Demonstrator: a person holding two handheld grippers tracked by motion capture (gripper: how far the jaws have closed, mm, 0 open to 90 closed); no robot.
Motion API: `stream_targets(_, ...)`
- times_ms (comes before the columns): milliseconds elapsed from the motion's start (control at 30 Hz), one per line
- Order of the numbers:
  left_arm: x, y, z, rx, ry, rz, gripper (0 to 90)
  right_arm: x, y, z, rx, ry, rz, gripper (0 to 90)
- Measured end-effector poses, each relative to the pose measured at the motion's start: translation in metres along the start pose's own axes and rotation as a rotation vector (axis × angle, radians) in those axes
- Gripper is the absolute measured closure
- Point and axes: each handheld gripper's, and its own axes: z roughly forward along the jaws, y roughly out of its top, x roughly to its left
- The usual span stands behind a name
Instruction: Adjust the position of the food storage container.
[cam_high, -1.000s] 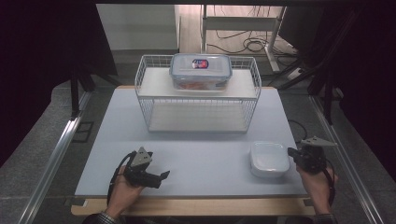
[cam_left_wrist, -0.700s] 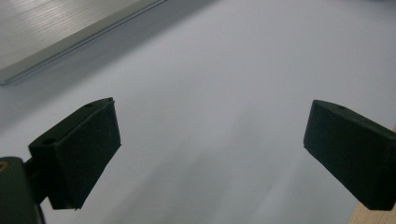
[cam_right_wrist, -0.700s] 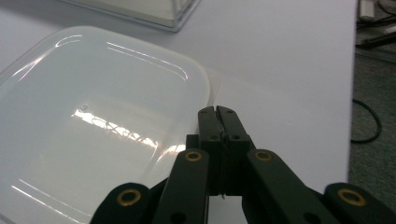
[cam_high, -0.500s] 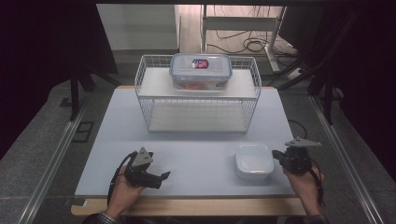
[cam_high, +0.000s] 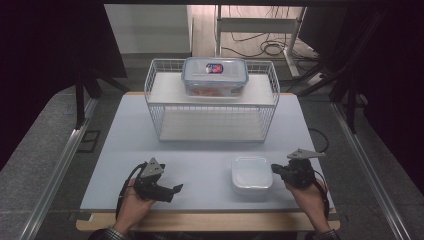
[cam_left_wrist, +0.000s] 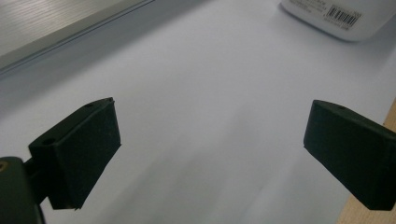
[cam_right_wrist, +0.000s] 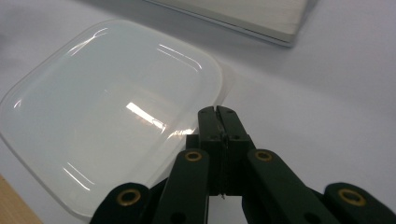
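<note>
While the right gripper (cam_high: 274, 171) pinches the rim of the white container (cam_high: 251, 174), the left gripper (cam_high: 172, 191) rests open.

Near the table's (cam_high: 200, 150) front edge, toward its right corner, the container lies upside down, its glossy base up; the right jaws are pressed together at its right side, seemingly nipping the thin lip, though the contact itself is hard to make out; toward the front left corner the left jaws stand wide apart over bare tabletop, nothing between them; at the back edge a wire rack (cam_high: 165, 107) carries a lidded food box (cam_high: 215, 76) on its top shelf.
</note>
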Motion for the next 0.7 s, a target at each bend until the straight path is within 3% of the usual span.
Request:
stream_targets(300, 0.000, 0.000, 0.001, 0.007, -0.012, -0.005, 3.8, 0.029, 0.009, 0.017, -0.011, 0.075, -0.039, 89.1)
stream_targets(700, -0.001, 0.000, 0.003, 0.016, -0.024, -0.013, 3.8, 0.056, 0.015, 0.031, -0.018, 0.133, -0.061, 88.4)
